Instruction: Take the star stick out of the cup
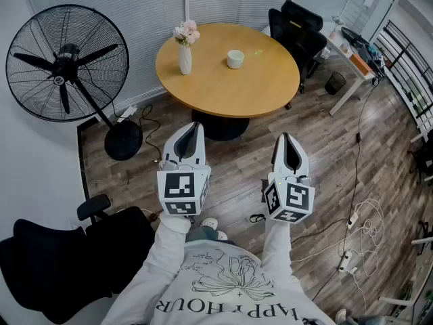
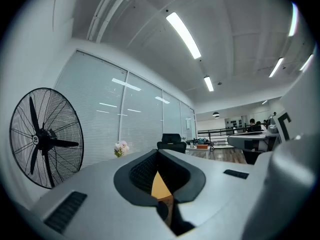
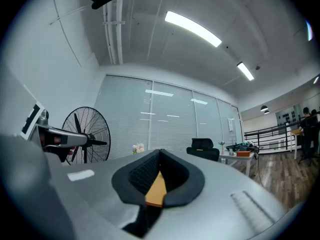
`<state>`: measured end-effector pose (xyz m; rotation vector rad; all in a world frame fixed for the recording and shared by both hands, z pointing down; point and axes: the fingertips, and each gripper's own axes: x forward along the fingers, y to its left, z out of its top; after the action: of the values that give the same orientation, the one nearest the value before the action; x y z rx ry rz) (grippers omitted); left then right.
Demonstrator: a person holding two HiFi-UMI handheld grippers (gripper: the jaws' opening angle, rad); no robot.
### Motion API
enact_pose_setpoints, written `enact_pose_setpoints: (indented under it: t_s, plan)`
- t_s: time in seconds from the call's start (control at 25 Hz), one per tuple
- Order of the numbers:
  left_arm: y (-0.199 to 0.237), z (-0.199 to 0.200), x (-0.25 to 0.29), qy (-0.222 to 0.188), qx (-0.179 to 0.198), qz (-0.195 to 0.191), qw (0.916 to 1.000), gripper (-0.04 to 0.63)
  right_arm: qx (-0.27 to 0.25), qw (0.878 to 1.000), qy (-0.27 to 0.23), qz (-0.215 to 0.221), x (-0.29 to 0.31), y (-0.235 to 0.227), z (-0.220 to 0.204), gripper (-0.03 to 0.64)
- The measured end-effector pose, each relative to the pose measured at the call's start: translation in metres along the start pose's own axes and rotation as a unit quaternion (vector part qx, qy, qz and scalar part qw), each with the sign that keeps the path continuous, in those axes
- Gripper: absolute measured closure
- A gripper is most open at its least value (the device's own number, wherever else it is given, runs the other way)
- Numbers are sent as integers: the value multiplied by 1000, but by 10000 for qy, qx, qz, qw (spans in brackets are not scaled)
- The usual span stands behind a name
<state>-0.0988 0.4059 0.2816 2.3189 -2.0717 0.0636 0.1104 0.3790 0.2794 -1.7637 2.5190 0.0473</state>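
Observation:
A white cup point(image 1: 235, 59) stands near the middle of the round wooden table point(image 1: 230, 90). No star stick shows in it from here. A tiny green speck point(image 1: 257, 51) lies on the table to the cup's right, too small to make out. My left gripper point(image 1: 196, 124) and right gripper point(image 1: 286, 137) hang side by side over the wood floor, short of the table's near edge, both pointing at it. Each is shut with nothing held. In the left gripper view the jaws point(image 2: 159, 152) meet around an orange sliver of table. The right gripper point(image 3: 160, 152) looks the same in its own view.
A white vase with pink flowers point(image 1: 185, 49) stands on the table's left. A large black floor fan point(image 1: 66, 63) is at the left, black chairs sit behind the table point(image 1: 298, 29) and at my lower left point(image 1: 61, 256). Cables point(image 1: 358, 229) trail on the floor at right, beside a white desk point(image 1: 352, 56).

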Motion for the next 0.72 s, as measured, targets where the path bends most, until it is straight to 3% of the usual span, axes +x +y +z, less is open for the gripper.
enact_pose_setpoints:
  t_s: [0.72]
  plan:
    - [20,-1,34,49,42,-79,9999,589,199,9997,-106,-57,38,2,-2,606]
